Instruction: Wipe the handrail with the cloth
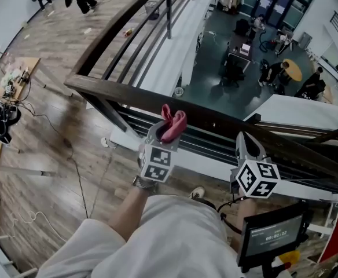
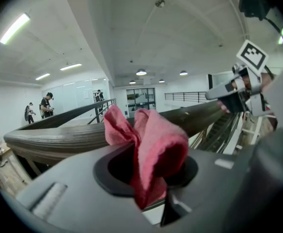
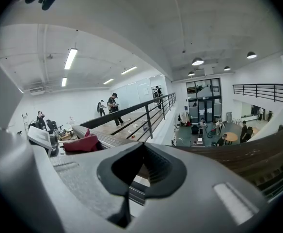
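The crumpled pink cloth (image 1: 173, 123) is being pinched by the left gripper (image 1: 169, 133) just before the crosswise dark wooden handrail (image 1: 117, 89) (right gripper (image 1: 245, 141) closed, empty).

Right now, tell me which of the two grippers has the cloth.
The left gripper: a bunched pink cloth is pinched in it, up at the handrail. The right gripper is shut on nothing.

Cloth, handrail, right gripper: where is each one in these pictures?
cloth (image 1: 172, 124), head view, on its bunched pink middle.
handrail (image 1: 108, 88), head view, on its bare dark top, left of the cloth.
right gripper (image 1: 242, 139), head view, at its jaw tips beside the handrail.
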`<action>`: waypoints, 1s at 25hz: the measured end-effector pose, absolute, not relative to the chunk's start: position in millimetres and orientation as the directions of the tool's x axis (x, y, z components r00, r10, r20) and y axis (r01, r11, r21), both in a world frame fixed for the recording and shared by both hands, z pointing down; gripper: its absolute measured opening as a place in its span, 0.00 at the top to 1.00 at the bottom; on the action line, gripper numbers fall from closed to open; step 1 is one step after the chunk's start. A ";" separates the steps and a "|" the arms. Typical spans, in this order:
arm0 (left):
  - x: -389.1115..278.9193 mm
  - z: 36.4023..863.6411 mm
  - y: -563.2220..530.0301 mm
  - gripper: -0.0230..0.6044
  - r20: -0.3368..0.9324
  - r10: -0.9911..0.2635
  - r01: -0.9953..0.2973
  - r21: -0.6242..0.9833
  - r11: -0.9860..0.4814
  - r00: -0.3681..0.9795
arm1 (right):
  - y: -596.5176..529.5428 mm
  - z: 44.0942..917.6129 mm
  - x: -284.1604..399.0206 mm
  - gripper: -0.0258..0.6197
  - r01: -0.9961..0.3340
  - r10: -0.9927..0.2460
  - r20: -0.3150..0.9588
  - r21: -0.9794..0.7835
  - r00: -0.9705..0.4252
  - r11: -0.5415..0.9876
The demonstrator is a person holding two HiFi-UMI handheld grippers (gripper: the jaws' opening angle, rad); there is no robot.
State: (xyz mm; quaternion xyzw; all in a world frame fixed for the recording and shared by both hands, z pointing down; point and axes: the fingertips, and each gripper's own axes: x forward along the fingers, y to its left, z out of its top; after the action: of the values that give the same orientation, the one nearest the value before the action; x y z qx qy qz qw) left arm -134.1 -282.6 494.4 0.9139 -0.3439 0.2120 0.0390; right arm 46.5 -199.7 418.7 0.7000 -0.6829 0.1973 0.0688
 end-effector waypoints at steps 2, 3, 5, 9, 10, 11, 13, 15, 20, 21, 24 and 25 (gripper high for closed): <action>-128.9 494.0 -278.1 0.76 0.412 -0.602 -0.634 -0.073 -0.770 0.684 | -199.1 418.0 48.2 0.96 -0.983 -0.930 0.368 -0.175 -0.011 -0.058; -126.1 493.7 -276.1 0.76 0.411 -0.598 -0.629 -0.072 -0.774 0.688 | -198.5 417.6 50.0 0.96 -0.983 -0.930 0.368 -0.175 -0.010 -0.059; -120.6 493.6 -272.4 0.76 0.413 -0.587 -0.620 -0.068 -0.782 0.696 | -196.7 417.8 54.8 0.96 -0.982 -0.930 0.368 -0.177 -0.006 -0.064; -110.4 495.3 -265.2 0.76 0.425 -0.555 -0.593 -0.052 -0.803 0.715 | -191.9 421.2 65.1 0.96 -0.981 -0.929 0.370 -0.178 0.005 -0.077; -107.1 494.9 -263.1 0.76 0.425 -0.547 -0.585 -0.049 -0.809 0.721 | -190.9 422.0 67.7 0.96 -0.981 -0.928 0.372 -0.178 0.009 -0.080; -103.2 493.9 -260.7 0.76 0.424 -0.538 -0.576 -0.047 -0.816 0.729 | -190.0 422.7 70.2 0.96 -0.981 -0.928 0.373 -0.177 0.012 -0.083; -94.8 493.3 -255.1 0.76 0.424 -0.519 -0.553 -0.049 -0.832 0.742 | -188.6 424.0 74.8 0.96 -0.980 -0.927 0.374 -0.176 0.017 -0.089; -86.8 497.1 -248.3 0.76 0.426 -0.500 -0.536 -0.040 -0.843 0.754 | -187.2 425.3 78.4 0.96 -0.980 -0.927 0.375 -0.175 0.021 -0.093; -68.2 497.0 -237.3 0.76 0.414 -0.476 -0.514 -0.023 -0.858 0.776 | -183.5 425.2 90.6 0.96 -0.980 -0.927 0.374 -0.173 0.031 -0.103; -64.8 495.4 -236.2 0.76 0.411 -0.475 -0.512 -0.022 -0.859 0.778 | -182.4 424.1 94.9 0.96 -0.979 -0.927 0.374 -0.172 0.034 -0.106; -53.8 490.1 -233.0 0.76 0.406 -0.470 -0.507 -0.019 -0.862 0.784 | -178.9 420.5 108.5 0.96 -0.978 -0.924 0.380 -0.171 0.043 -0.116; -50.7 488.9 -231.7 0.76 0.405 -0.467 -0.504 -0.019 -0.864 0.786 | -177.9 420.1 111.8 0.96 -0.978 -0.923 0.381 -0.171 0.045 -0.118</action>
State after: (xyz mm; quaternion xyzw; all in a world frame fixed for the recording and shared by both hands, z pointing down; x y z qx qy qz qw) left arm -50.7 -231.7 488.9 0.9439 -0.2573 0.2021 0.0453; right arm 111.8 -177.9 420.1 0.7196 -0.6607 0.2028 0.0676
